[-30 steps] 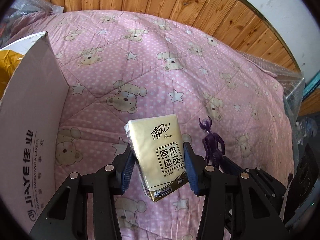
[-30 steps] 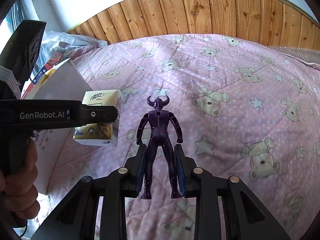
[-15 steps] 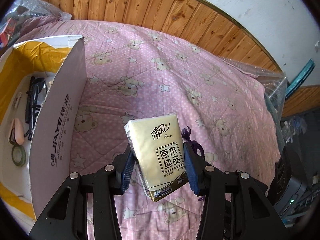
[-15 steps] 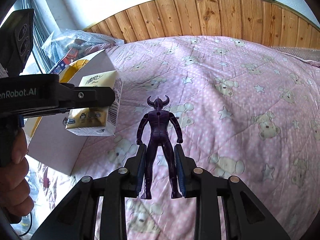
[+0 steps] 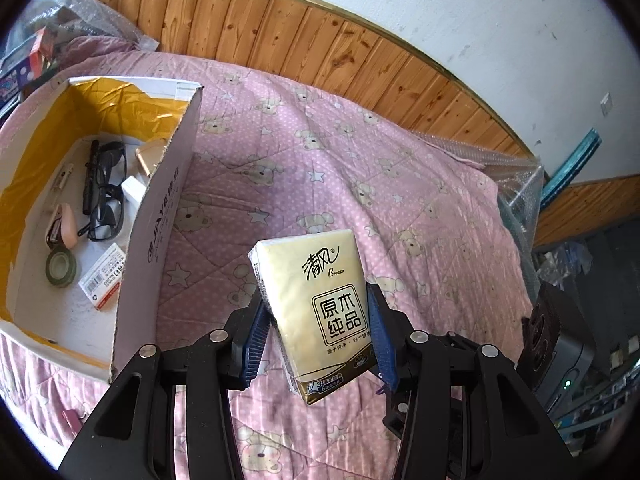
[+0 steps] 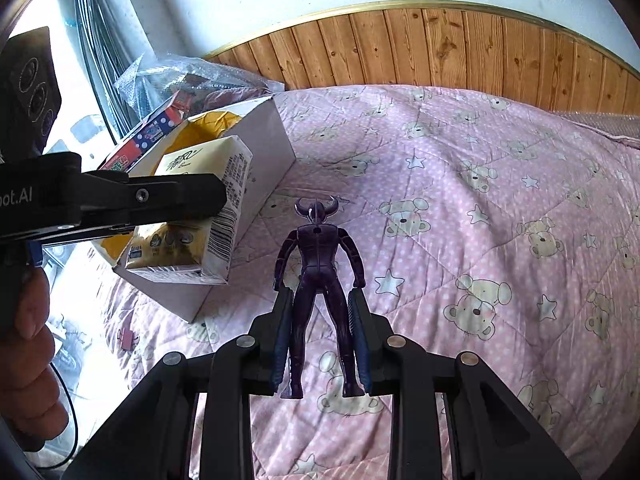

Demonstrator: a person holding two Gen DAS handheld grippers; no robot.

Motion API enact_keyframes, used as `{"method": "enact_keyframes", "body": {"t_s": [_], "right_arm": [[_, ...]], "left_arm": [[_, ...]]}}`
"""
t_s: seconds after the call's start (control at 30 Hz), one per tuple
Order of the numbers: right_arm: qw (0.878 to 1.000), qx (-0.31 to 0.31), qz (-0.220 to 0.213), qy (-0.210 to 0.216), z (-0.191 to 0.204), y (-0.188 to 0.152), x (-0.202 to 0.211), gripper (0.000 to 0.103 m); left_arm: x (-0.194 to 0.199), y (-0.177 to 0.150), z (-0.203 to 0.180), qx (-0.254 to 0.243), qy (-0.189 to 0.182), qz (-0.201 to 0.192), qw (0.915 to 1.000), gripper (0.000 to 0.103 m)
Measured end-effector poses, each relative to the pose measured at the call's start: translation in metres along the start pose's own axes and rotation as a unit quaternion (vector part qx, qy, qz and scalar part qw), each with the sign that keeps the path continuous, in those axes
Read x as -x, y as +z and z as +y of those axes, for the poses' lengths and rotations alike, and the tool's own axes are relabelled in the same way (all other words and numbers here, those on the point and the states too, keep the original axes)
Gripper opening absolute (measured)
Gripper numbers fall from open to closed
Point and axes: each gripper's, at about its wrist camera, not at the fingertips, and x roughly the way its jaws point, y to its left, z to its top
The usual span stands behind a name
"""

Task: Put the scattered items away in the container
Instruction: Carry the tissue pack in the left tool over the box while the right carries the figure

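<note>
Left tool [image 5: 316,330] clamps the tissue pack [image 5: 316,304], long axis pointing 11 o'clock. Right tool [image 6: 320,336] pinches the purple figure [image 6: 318,280], head at 12. Cardboard box [image 5: 160,216] sits at 9, open quilt [image 5: 320,168] beyond.

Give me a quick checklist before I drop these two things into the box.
1. Left gripper clamped on tissue pack: ok.
2. Right gripper clamped on purple figure: ok.
3. Box open on top: ok.
4. Free floor space inside the box beside the glasses and tape roll: ok.
5. Tissue pack over the box opening: not ok, it hangs above the quilt beside the box wall.
6. Figure over the box opening: not ok, also above the quilt.
</note>
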Motion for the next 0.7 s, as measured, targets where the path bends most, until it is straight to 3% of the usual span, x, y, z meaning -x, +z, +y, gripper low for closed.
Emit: {"method": "enact_keyframes", "body": {"t_s": [0.3, 0.7], "right_arm": [[0.999, 0.028, -0.027, 0.011, 0.036, 0.005, 0.031, 0.029], [0.994, 0.086, -0.063, 0.027, 0.093, 0.026, 0.064, 0.029]], "left_arm": [[0.047, -0.008, 0.008, 0.001, -0.017, -0.034, 0.9993, 0.048], [0.102, -0.007, 0.047, 0.027, -0.02, -0.08, 0.9962, 0.048]]}}
